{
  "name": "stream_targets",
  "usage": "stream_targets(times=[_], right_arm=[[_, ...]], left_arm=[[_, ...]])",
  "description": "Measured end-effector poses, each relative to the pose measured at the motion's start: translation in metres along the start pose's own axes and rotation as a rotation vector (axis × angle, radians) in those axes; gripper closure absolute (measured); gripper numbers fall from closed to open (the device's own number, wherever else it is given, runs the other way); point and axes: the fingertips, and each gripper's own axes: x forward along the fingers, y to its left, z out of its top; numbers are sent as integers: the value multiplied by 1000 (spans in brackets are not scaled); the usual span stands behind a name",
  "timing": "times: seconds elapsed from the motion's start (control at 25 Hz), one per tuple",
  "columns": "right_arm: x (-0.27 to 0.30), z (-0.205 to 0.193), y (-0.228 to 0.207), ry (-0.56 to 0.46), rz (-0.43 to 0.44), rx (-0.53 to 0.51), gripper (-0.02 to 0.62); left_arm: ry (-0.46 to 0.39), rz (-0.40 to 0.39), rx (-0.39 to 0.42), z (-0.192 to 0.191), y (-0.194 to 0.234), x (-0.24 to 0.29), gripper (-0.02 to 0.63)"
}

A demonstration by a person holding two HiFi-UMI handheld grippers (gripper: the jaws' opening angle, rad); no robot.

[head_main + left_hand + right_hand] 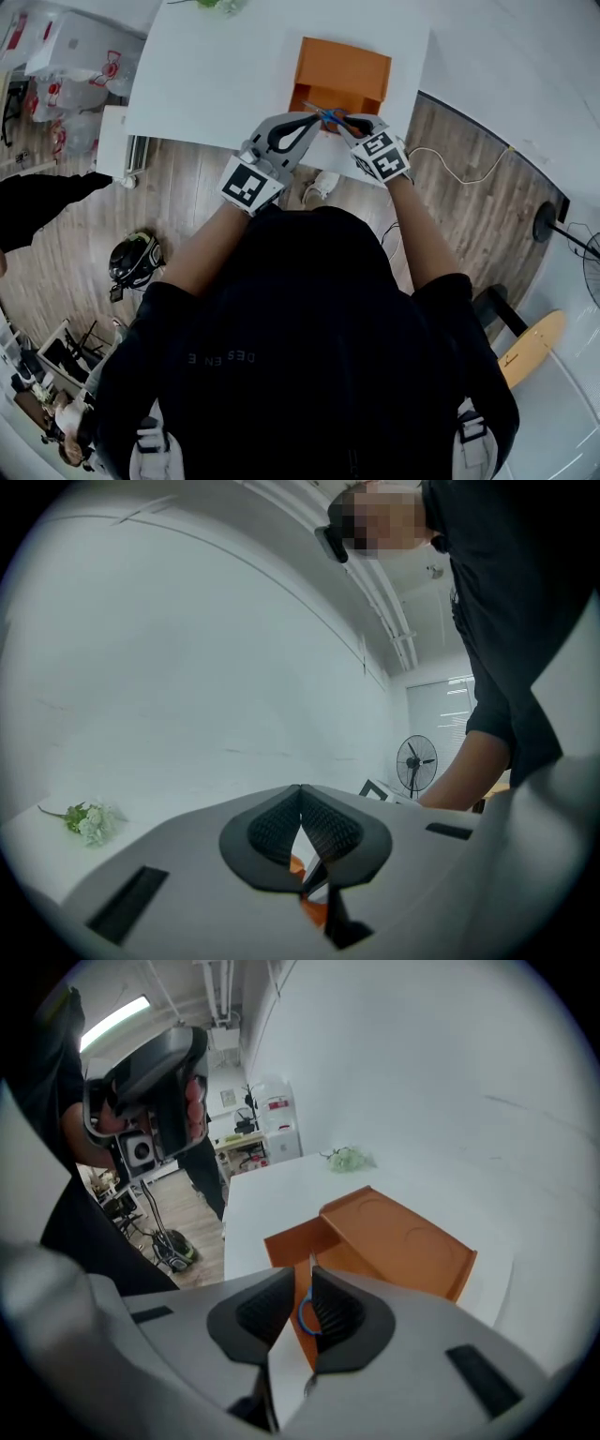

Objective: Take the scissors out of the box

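Note:
An orange box (342,67) stands open on the white table (206,84), near its front edge. Blue-handled scissors (330,115) lie at the box's near side. My right gripper (345,123) points down at them. In the right gripper view the box (403,1241) lies ahead, and a blue handle ring of the scissors (307,1316) shows in the narrow gap of my right gripper (303,1274). The pads do not press on it. My left gripper (314,118) hovers just left of the scissors. In its own view my left gripper (300,789) has its pad tips touching, with nothing held.
A small sprig of flowers (347,1159) lies at the table's far side. The table's front edge runs just under both grippers, with wood floor below. A standing fan (415,761) is off to the right. Another person (37,206) stands at the left.

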Motion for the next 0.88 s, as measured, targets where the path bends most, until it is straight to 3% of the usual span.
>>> stream_targets(times=[0.52, 0.88], right_arm=[[69, -51, -12, 376, 70, -132, 476], [92, -66, -19, 498, 89, -194, 462]], left_arm=[[25, 67, 9, -12, 29, 7, 586], [28, 99, -9, -17, 39, 6, 586]])
